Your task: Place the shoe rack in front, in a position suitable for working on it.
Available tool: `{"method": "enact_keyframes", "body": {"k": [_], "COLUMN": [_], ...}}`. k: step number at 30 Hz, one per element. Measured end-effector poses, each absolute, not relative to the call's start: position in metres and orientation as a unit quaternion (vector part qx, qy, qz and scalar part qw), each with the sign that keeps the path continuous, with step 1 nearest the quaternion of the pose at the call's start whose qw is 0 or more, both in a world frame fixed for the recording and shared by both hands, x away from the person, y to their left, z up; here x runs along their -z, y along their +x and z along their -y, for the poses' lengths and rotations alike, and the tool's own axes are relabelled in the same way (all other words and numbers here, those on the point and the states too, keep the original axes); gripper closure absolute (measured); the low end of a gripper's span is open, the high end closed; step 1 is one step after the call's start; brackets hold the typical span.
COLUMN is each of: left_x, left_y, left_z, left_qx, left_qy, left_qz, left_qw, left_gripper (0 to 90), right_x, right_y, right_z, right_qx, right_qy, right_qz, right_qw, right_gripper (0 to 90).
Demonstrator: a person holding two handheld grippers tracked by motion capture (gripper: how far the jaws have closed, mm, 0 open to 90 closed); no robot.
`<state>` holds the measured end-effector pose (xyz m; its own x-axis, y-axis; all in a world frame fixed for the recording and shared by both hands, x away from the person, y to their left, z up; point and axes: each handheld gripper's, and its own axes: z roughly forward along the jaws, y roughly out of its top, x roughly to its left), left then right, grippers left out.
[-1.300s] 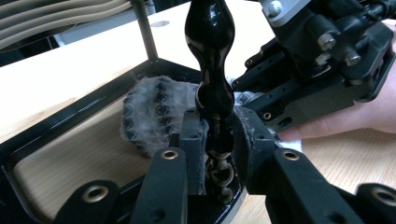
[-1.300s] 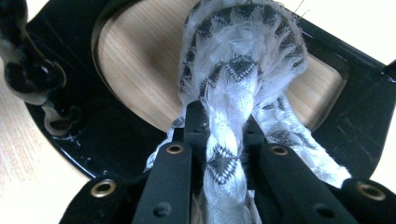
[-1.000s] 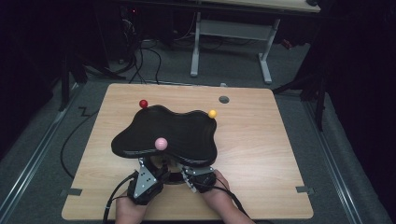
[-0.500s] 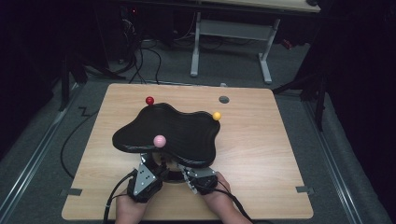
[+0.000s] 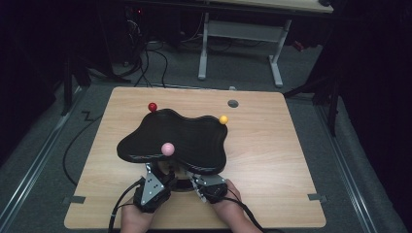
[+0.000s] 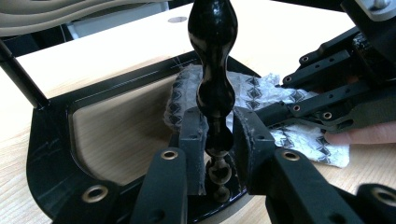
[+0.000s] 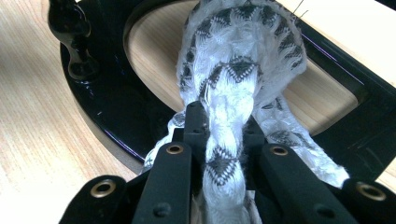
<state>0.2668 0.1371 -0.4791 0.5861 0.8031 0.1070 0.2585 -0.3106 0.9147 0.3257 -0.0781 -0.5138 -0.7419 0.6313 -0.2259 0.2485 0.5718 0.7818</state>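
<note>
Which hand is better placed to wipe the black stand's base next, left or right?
Right, probably. The right gripper is shut on the patterned cloth, which already lies against the stand's black base. The left gripper is shut on the stand's turned post, so it looks busy steadying it.

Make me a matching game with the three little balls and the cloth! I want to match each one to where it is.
Things:
1. red ball
2. yellow ball
3. pink ball
4. patterned cloth

Places:
A. pinched in the right gripper
B. near edge of the black wavy top, closest to the hands
C. far left edge
D. far right edge

Pairs: 1-C, 2-D, 3-B, 4-A
</note>
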Motion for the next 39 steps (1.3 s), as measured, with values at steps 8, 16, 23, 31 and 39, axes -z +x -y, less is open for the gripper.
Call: {"method": "enact_keyframes", "body": {"k": [8,16,23,31,39], "left_x": [0.477,0.472,0.466,0.463,0.463], "left_y": [0.27,0.271,0.271,0.267,0.263], "left_z": [-0.135,-0.138,-0.139,-0.135,-0.151], "left_qx": [-0.288,-0.293,-0.294,-0.308,-0.305], "left_qy": [0.756,0.75,0.741,0.743,0.745], "left_qz": [-0.348,-0.348,-0.347,-0.339,-0.334], "left_qw": [0.474,0.481,0.493,0.489,0.49], "left_gripper": [68.3,62.9,62.1,74.4,74.3], "right_x": [0.514,0.508,0.5,0.501,0.508], "right_y": [0.324,0.314,0.298,0.283,0.286], "right_z": [0.08,0.08,0.073,0.053,0.049], "right_qx": [-0.385,-0.4,-0.438,-0.445,-0.427], "right_qy": [0.262,0.261,0.243,0.217,0.213], "right_qz": [-0.849,-0.843,-0.836,-0.848,-0.859], "right_qw": [0.251,0.246,0.223,0.191,0.182], "right_gripper": [79.4,78.9,78.1,78.0,78.0]}}
